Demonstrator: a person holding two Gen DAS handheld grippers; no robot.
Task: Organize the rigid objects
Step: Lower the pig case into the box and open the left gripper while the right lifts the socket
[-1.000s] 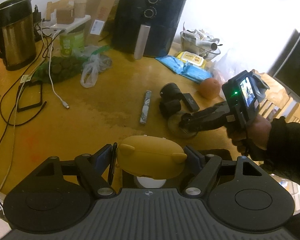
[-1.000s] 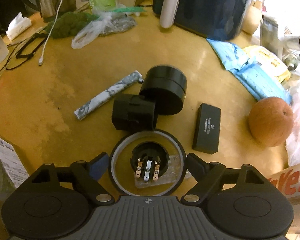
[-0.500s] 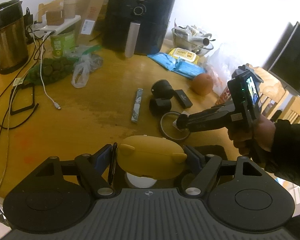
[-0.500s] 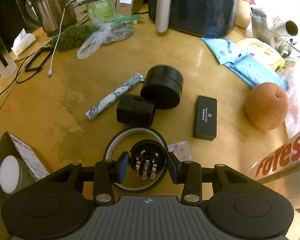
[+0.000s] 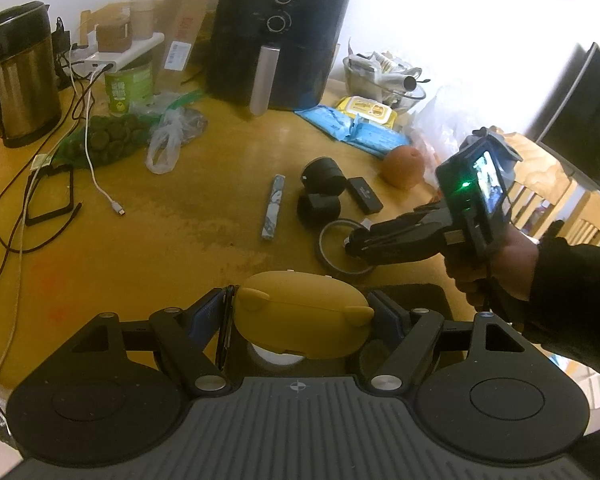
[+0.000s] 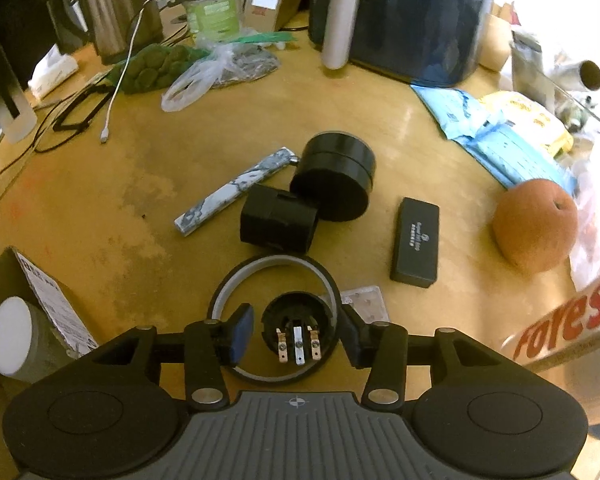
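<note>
The left tongs (image 5: 302,316) are gripping a yellow case with small ears (image 5: 300,312), the blue pads pressing on its two ends, and are holding it above the near edge of the wooden desk (image 5: 160,240).

The right tongs (image 6: 296,332) are opening a little, with a black round plug (image 6: 298,336) between the fingers; its metal contacts are facing the camera. A sliver of gap is showing between the left pad and the plug, and on the right side contact cannot be made out. The plug is sitting inside a tape ring (image 6: 268,264) lying flat on the desk, with a small clear plastic tile (image 6: 364,300) just right of the ring.

Just beyond the ring a black block-shaped adapter (image 6: 278,220) is lying, touching a black cylinder (image 6: 334,174) farther back. A marbled flat stick (image 6: 236,192) is lying to the left of them, and a black rectangular box (image 6: 416,246) to the right. Farther right an orange-brown fruit (image 6: 534,224) is sitting. A black air fryer (image 5: 276,32) is standing at the far side of the desk, and a steel kettle (image 5: 16,76) at the far left.
</note>
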